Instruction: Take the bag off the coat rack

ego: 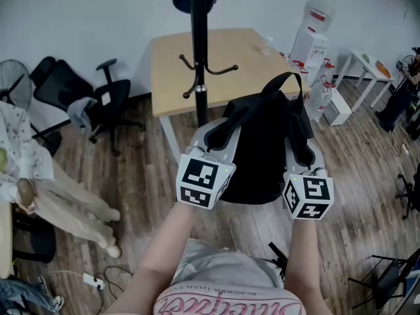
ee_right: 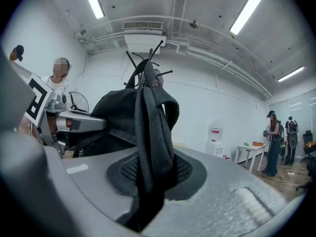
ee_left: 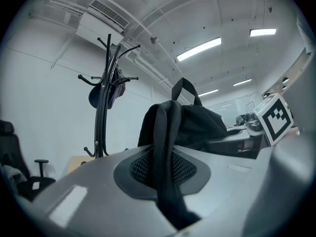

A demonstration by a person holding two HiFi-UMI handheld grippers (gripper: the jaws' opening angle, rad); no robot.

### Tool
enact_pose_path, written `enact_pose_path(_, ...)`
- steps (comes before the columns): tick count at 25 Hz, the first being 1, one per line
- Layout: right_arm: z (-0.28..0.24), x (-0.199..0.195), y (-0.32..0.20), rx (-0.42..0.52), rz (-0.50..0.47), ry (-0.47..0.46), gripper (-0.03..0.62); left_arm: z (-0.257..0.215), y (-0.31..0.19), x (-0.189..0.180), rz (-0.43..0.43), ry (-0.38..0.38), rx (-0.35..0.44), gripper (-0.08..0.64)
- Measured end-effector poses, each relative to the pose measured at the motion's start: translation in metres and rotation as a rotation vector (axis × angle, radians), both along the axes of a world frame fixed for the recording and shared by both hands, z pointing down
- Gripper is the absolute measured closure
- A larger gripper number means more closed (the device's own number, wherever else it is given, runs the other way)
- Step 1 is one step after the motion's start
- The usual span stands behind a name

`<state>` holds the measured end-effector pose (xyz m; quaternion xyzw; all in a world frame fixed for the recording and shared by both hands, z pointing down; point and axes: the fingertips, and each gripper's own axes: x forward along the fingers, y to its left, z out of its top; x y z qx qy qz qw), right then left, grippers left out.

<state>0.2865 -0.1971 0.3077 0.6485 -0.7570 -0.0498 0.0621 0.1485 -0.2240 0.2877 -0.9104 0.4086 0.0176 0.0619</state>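
I hold a black backpack (ego: 262,146) in the air by its two shoulder straps, just right of and in front of the black coat rack (ego: 197,51). My left gripper (ego: 225,131) is shut on the left strap (ee_left: 165,147), which runs down between its jaws. My right gripper (ego: 304,155) is shut on the right strap (ee_right: 150,132). The bag's top handle (ego: 289,79) stands up free. In the left gripper view the coat rack (ee_left: 103,117) stands to the left, apart from the backpack (ee_left: 197,125). In the right gripper view the rack's hooks (ee_right: 148,58) show behind the bag.
A wooden table (ego: 230,58) stands behind the rack. Black office chairs (ego: 98,100) sit at the left, with a fan (ego: 14,81) beyond. A water dispenser (ego: 312,41), bottles and a white side table (ego: 367,64) are at the right. A dark item (ee_left: 101,97) hangs high on the rack.
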Motion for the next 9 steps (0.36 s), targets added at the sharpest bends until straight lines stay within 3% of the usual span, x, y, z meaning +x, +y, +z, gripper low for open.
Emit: enact_pose_path(9,-0.012,0.004,-0.001,0.033,0.007,0.006,0.517,-0.013,0.0,0.003,0.004,0.014,0.025,0.494)
